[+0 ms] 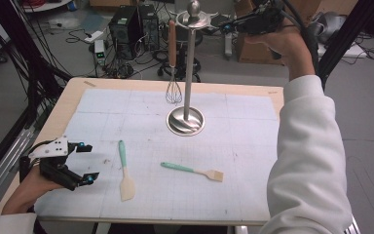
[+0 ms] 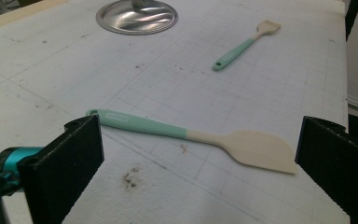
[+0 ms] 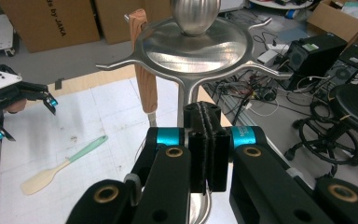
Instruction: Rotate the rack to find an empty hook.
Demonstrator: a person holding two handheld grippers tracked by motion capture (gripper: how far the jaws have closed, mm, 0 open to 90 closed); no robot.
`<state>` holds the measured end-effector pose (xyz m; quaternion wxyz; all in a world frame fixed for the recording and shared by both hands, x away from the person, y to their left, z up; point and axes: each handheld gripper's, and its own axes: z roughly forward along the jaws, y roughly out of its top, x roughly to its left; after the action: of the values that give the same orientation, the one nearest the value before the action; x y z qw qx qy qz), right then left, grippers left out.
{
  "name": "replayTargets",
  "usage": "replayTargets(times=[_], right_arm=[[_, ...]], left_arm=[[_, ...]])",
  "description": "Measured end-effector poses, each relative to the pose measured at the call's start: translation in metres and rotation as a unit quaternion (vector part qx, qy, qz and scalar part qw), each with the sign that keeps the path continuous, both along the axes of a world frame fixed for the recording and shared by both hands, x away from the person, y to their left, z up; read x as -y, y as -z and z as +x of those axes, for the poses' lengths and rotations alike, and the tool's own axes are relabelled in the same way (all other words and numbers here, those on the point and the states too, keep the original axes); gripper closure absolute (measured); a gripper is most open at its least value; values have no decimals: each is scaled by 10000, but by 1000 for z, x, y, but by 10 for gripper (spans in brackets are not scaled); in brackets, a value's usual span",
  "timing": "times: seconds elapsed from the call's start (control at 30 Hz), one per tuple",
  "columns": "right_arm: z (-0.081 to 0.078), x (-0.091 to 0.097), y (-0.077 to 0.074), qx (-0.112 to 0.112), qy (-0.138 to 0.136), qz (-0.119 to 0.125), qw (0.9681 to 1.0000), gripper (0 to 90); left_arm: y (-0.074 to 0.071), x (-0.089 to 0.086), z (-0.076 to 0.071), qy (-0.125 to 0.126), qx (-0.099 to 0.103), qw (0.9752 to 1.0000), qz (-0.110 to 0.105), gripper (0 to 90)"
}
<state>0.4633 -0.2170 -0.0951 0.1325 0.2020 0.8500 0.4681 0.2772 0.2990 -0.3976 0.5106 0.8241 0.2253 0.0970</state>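
High view: the right gripper (image 1: 224, 25) was up at the top of the steel utensil stand (image 1: 187, 121), jaws pressed together on nothing, just beside a hook arm — probably there because the whisk (image 1: 173, 63) already hung from the rack. The left gripper (image 1: 85, 163) rested low near the table's corner, jaws wide apart and empty, aimed at the spatula (image 1: 125, 171). The brush (image 1: 193, 170) lay flat mid-mat, well apart.

Left gripper view: the spatula (image 2: 191, 140) lay between the spread jaws, untouched — lined up for a pick, I'd judge.

Right gripper view: closed jaws under the rack's disc (image 3: 195, 43), the whisk's wooden handle (image 3: 144, 70) hanging from one arm.
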Motion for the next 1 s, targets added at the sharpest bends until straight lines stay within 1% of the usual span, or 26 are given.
replayTargets(times=[0.13, 0.17, 0.23, 0.3, 0.33, 0.6, 0.73, 0.87, 1.0], right_arm=[[-3, -6, 0, 22, -101, 27, 9999, 890], [-4, -8, 0, 57, -140, 18, 9999, 891], [-7, -12, 0, 7, -179, 2, 9998, 890], [-8, -18, 0, 35, -224, -10, 9997, 890], [-10, -20, 0, 13, -241, -14, 9997, 890], [-14, -40, 0, 41, -441, -9, 9990, 890], [-16, -48, 1, 27, -482, -2, 9988, 890], [-17, -52, 2, 17, -505, 2, 9987, 890], [-20, -50, 3, 29, -528, 16, 9986, 879]], left_arm=[[0, 0, 0, 15, 9, 10000, 16, 17], [0, 0, 0, 14, 9, 10000, 15, 17], [0, 0, 0, 13, 12, 10000, 7, 16], [0, 0, 0, 15, 14, 10000, -1, 17], [0, 0, 0, 10, 12, 10000, -3, 16], [-1, 0, -1, 11, 22, 10000, -16, 16], [-1, 0, 0, 24, 25, 10000, -17, 16], [0, 0, -1, 9, 16, 10000, -11, 17], [0, 0, 0, 14, 15, 10000, -3, 16]])
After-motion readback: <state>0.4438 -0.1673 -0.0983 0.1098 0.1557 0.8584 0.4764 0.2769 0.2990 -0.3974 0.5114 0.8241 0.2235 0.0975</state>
